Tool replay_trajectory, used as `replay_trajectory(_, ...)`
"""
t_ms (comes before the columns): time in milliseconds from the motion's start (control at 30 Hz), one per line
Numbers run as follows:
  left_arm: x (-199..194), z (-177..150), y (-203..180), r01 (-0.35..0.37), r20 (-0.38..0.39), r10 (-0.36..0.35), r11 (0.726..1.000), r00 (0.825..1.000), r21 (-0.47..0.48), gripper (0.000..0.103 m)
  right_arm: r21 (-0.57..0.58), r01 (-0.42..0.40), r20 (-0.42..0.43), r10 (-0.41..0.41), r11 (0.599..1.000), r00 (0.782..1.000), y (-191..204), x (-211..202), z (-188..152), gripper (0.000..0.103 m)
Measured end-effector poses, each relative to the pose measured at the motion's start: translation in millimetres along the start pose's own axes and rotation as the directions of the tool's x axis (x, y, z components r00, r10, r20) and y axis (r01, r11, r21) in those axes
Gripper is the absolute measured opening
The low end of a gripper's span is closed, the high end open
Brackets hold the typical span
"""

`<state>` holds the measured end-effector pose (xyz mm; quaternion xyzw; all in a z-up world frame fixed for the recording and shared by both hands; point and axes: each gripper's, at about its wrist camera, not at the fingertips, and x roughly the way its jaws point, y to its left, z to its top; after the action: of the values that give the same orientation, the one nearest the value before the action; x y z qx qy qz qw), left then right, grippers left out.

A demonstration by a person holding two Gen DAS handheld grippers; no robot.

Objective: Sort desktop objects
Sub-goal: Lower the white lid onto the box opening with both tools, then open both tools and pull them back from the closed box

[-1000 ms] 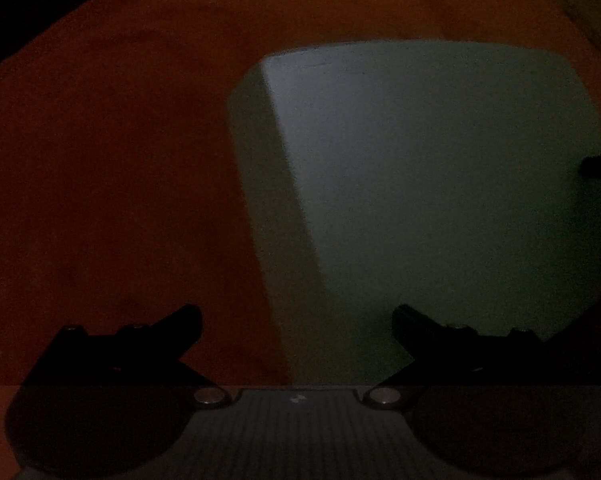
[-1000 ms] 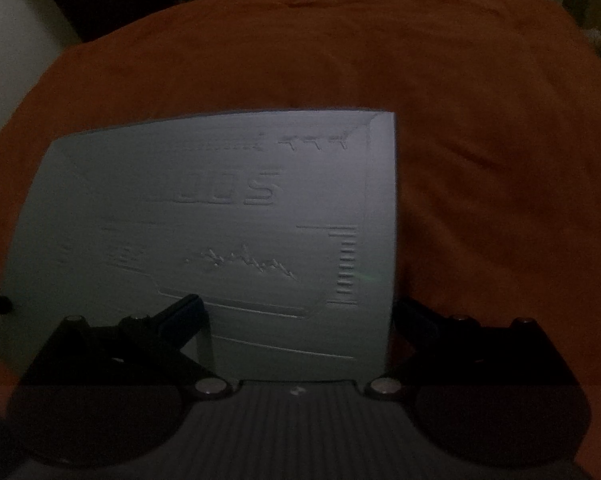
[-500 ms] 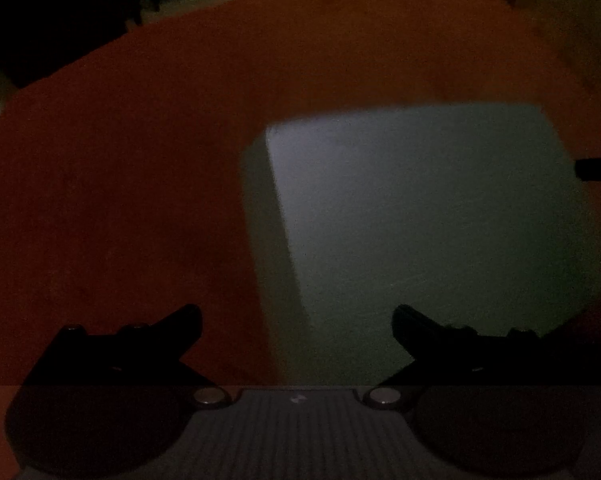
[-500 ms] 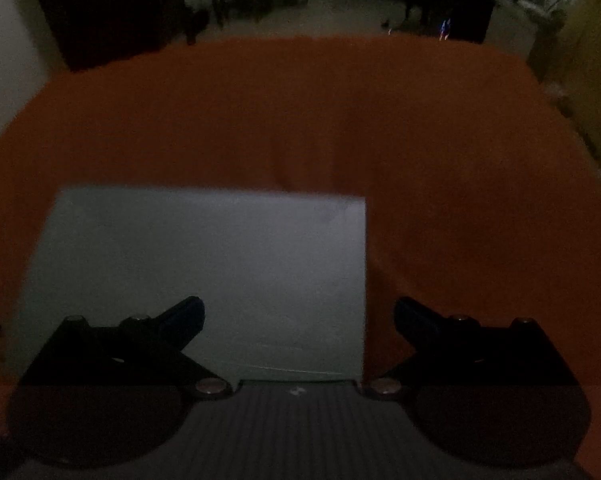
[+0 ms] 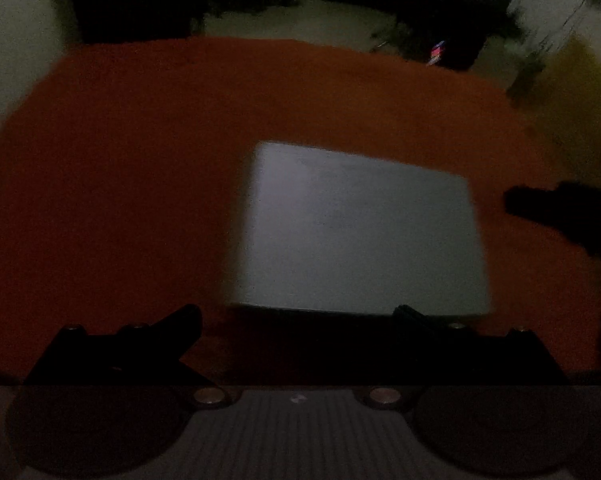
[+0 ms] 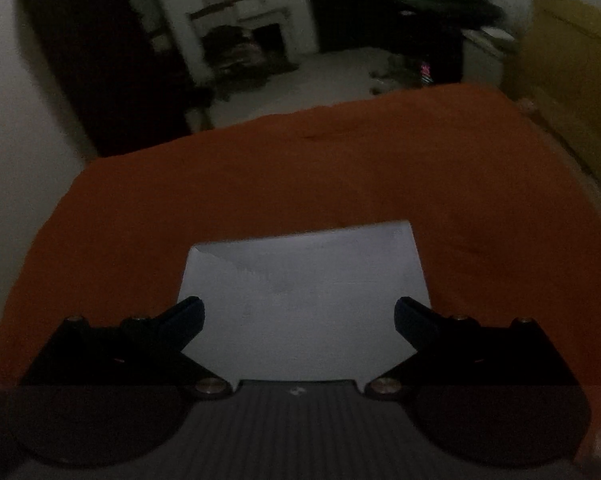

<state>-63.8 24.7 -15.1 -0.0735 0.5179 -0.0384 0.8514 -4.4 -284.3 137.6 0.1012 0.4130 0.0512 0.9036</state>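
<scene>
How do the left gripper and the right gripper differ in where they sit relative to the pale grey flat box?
The left gripper points mostly at orange cloth, the pale grey flat box ahead and rightward. The right gripper frames the box centrally between its fingers. Both are open and empty.

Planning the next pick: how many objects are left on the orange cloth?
1: a flat pale box lying on the orange cloth, ahead of both open grippers. The image is dark and the cloth's near edge is hidden, so small items could be missed.
</scene>
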Motion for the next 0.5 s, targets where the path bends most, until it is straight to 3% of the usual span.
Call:
replay_trajectory(100,24,-10,4,0.055,-0.021,-0.056,0.997,0.998,-0.053,0.103,0.021,0.079,0.017,-0.079,0.997,0.997,1,-3,-22,0.103)
replay_trajectory(167,39,-10,16,0.011,0.008,-0.01,0.999,1.0,-0.05,0.103,0.019,0.171,-0.004,-0.171,0.985,0.985,-2,2,-34,0.103)
replay_trajectory(233,52,-10,27,-0.04,0.041,0.042,0.998,0.998,-0.044,0.103,0.008,0.21,-0.002,-0.21,0.978,0.978,-8,9,-45,0.103)
replay_trajectory(300,54,-11,29,-0.11,0.087,0.111,0.994,0.99,-0.018,0.103,-0.031,0.226,-0.036,-0.227,0.974,0.973,-9,19,-53,0.103)
replay_trajectory(500,49,-19,0,-0.063,0.053,0.057,0.992,0.997,0.11,0.103,-0.106,0.183,-0.114,-0.194,0.977,0.974,-6,30,-65,0.103)
